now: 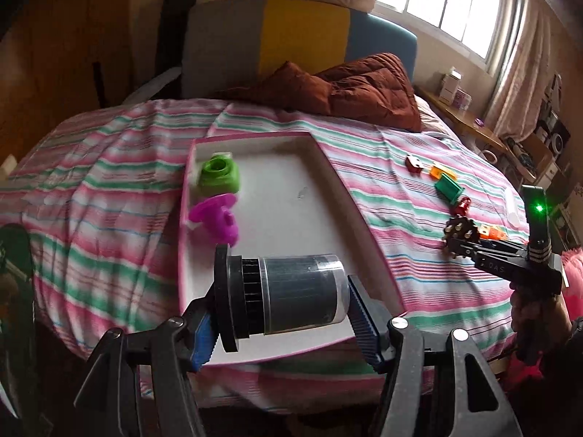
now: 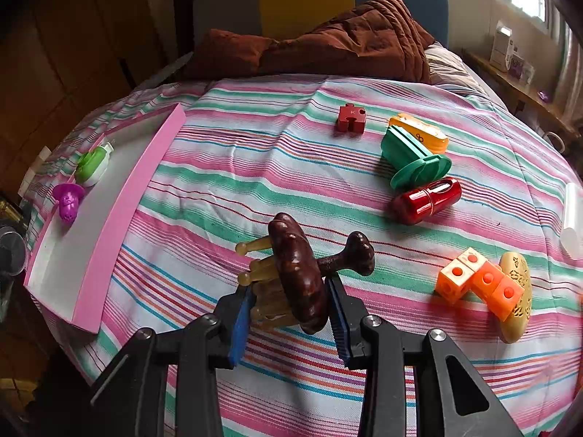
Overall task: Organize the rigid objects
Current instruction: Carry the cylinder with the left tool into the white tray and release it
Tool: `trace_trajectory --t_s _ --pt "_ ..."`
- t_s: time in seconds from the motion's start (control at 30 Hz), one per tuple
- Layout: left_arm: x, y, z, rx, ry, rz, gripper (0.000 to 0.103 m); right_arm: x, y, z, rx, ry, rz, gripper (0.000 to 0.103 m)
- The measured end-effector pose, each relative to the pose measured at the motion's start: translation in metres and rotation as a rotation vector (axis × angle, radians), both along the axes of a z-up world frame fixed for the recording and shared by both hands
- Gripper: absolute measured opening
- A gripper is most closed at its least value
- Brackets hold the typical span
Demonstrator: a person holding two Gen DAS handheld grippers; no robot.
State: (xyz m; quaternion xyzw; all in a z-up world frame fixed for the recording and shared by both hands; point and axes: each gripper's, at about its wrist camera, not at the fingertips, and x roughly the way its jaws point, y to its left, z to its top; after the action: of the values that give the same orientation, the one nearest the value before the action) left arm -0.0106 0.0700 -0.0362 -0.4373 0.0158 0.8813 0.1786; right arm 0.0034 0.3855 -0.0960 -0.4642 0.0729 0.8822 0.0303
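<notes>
left gripper point(image 1: 282, 304): we hold a clear cylindrical container with a black ribbed cap point(image 1: 288, 293) sideways, fingers point(image 1: 359, 315) clamped end to end, cap on one pad and base on the other. It hangs over the near end of the tray, so we judge it is next to go in.
right gripper point(image 2: 289, 300): fingers point(image 2: 240, 315) closed on a dark brown ring toy with tan pegs and a bone-shaped handle point(image 2: 297, 273), lifted just off the bed, we think parked until the tray is free.
tray point(image 1: 291, 218): white, pink-edged, flat on the striped bedspread point(image 2: 255, 167); green cap piece point(image 1: 218, 178) and purple toy point(image 1: 215, 216) are packed at the far left, which leaves room near us.
unsorted pile: red puzzle block point(image 2: 350, 118), green fluted mould point(image 2: 413, 158), red capsule point(image 2: 426, 200), orange cubes point(image 2: 481, 280) lie loose on the bedspread to the right, well apart from the tray.
risk: the smooth container could slip from an end grip if we tilt it.
</notes>
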Motion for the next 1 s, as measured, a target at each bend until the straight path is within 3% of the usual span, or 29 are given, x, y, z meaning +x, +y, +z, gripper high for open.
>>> trace_trajectory --t_s 0.2,0.4,0.8,1.0 --pt "-0.001 -0.029 -0.007 0.025 -0.027 0.056 0.064 -0.001 -0.002 0.0 0.006 0.0 0.004 0.038" --pt "-0.015 -0.022 -0.022 0.022 -0.073 0.041 0.064 -0.001 -0.002 0.0 0.006 0.001 0.004 0.039" --pt "-0.064 -0.003 -0.054 -0.077 -0.094 0.031 0.064 0.0 -0.003 0.0 0.013 0.002 0.006 0.038" --pt "-0.073 0.005 -0.059 -0.131 -0.04 0.012 0.065 0.0 -0.004 0.0 0.015 0.003 0.006 0.038"
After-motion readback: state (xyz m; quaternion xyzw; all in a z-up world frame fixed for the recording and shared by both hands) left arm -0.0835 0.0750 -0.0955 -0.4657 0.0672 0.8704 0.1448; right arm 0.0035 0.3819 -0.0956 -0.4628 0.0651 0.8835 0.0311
